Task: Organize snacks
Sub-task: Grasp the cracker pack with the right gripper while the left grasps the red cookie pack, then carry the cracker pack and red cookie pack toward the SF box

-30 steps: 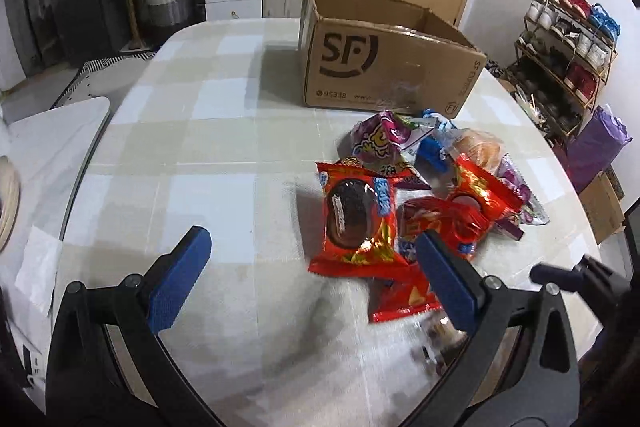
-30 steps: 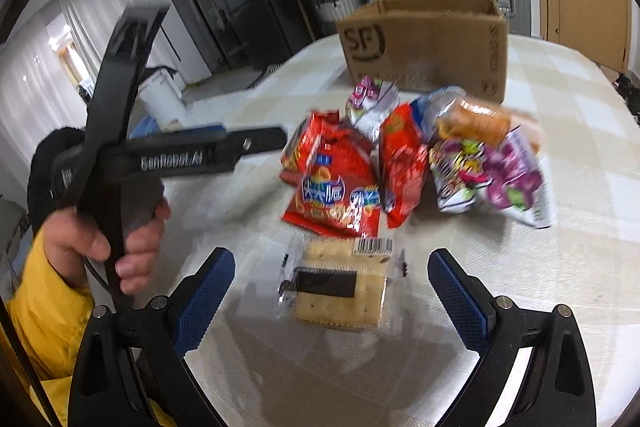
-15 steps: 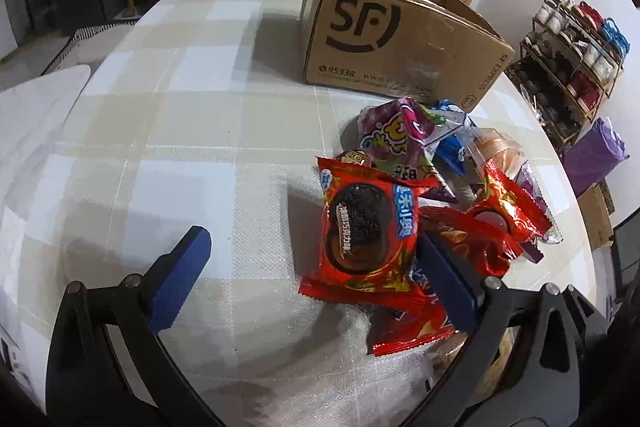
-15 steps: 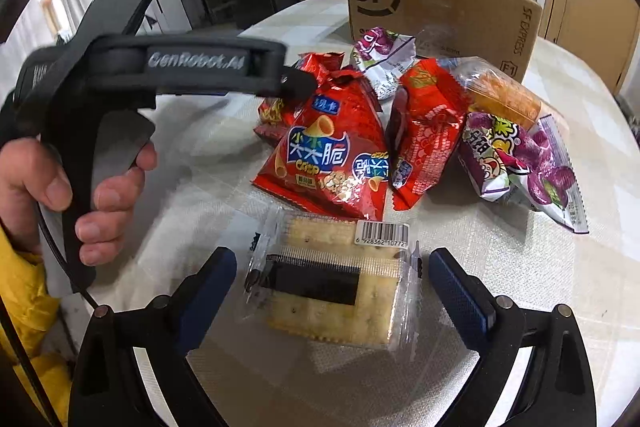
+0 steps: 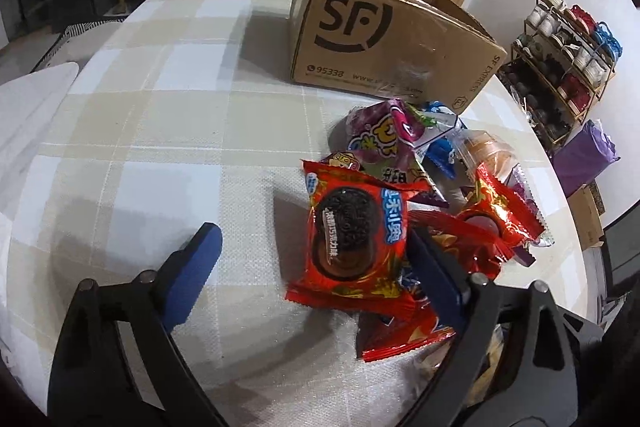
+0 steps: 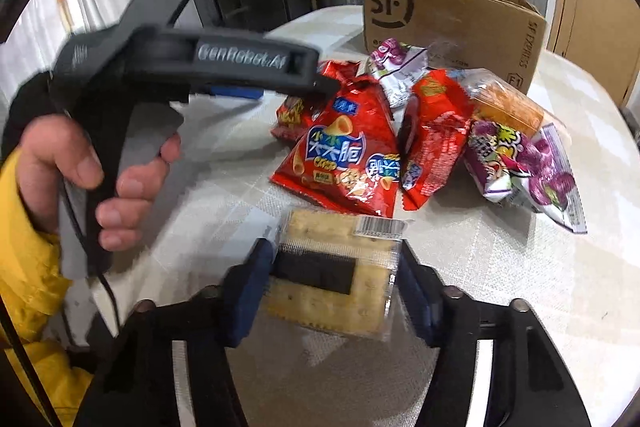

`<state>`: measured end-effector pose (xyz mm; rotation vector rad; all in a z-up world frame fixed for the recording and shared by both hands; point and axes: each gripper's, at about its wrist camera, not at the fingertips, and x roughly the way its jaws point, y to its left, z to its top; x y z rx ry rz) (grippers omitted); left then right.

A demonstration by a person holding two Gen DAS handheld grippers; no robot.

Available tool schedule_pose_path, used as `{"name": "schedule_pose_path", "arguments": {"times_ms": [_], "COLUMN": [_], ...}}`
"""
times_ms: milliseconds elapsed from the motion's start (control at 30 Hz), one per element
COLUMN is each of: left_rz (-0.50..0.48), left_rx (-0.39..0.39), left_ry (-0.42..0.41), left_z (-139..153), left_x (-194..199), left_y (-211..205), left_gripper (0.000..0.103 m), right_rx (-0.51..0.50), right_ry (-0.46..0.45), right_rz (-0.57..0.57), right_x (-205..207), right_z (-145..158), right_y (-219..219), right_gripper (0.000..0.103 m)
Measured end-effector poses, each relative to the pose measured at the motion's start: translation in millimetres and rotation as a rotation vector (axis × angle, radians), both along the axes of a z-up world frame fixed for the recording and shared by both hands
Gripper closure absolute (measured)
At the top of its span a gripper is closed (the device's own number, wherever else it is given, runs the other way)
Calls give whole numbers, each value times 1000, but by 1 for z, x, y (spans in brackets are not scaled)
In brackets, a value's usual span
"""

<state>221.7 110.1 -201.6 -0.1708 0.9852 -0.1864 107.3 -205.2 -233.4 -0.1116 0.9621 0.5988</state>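
Observation:
A pile of snack packets lies on the checked table in front of an open SF cardboard box (image 5: 384, 39), which also shows in the right wrist view (image 6: 452, 23). My left gripper (image 5: 316, 267) is open, its jaws on either side of a red cookie packet (image 5: 352, 239) at the pile's near edge. My right gripper (image 6: 334, 291) is shut on a clear cracker pack (image 6: 332, 267), its blue pads pressing both sides. Behind the pack lie a red chip bag (image 6: 344, 159), another red packet (image 6: 432, 139) and a purple candy bag (image 6: 524, 167).
The left hand and its gripper body (image 6: 160, 75) fill the left of the right wrist view, close to the pile. A shoe rack (image 5: 568, 47) and a purple bag (image 5: 584, 155) stand beyond the table's right edge. Drawers and suitcases line the far wall.
My right gripper moved forward and closed on the cracker pack. My left gripper moved forward and lower, so the red cookie packet now sits between its open jaws.

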Motion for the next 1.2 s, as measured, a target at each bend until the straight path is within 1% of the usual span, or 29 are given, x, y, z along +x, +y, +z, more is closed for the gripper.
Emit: {"name": "schedule_pose_path", "arguments": {"times_ms": [67, 133, 167, 233, 267, 400, 533, 700, 867, 967, 1033, 1133, 1200], "left_rz": [-12, -39, -59, -81, -89, -104, -101, -75, -55, -54, -53, -51, -48], "left_rx": [-4, -19, -23, -23, -21, -22, -31, -37, -39, -40, -39, -41, -27], "left_ry": [-1, 9, 15, 18, 21, 18, 16, 10, -5, -23, -40, -67, -79], "left_z": [0, -1, -1, -3, -4, -4, -3, -1, 7, 16, 25, 39, 47], "left_x": [-1, -1, 0, -2, -2, -5, -8, -12, -22, -31, -38, -48, -54], "left_y": [-2, -4, -7, -12, -14, -15, -11, -2, 8, 10, 12, 13, 10], "left_gripper": [20, 35, 38, 56, 59, 61, 62, 62, 62, 62, 62, 62, 62], "right_rx": [13, 0, 1, 7, 9, 16, 32, 80, 145, 196, 211, 240, 239], "right_ry": [6, -4, -4, -1, -2, -2, 6, 13, 27, 28, 18, -6, -36], "right_rz": [0, 5, 6, 9, 10, 11, 7, 4, -14, -25, -34, -47, -58], "right_x": [-2, -4, -5, -6, -9, -13, -11, -9, -10, -11, -11, -12, -15], "right_z": [1, 3, 4, 5, 3, 4, 1, 6, 14, 22, 28, 39, 49], "right_y": [-7, -4, -4, -3, -1, 1, -3, -12, -27, -38, -46, -56, -62], "right_gripper": [44, 44, 44, 44, 44, 44, 44, 44, 44, 44, 44, 44, 44]}}
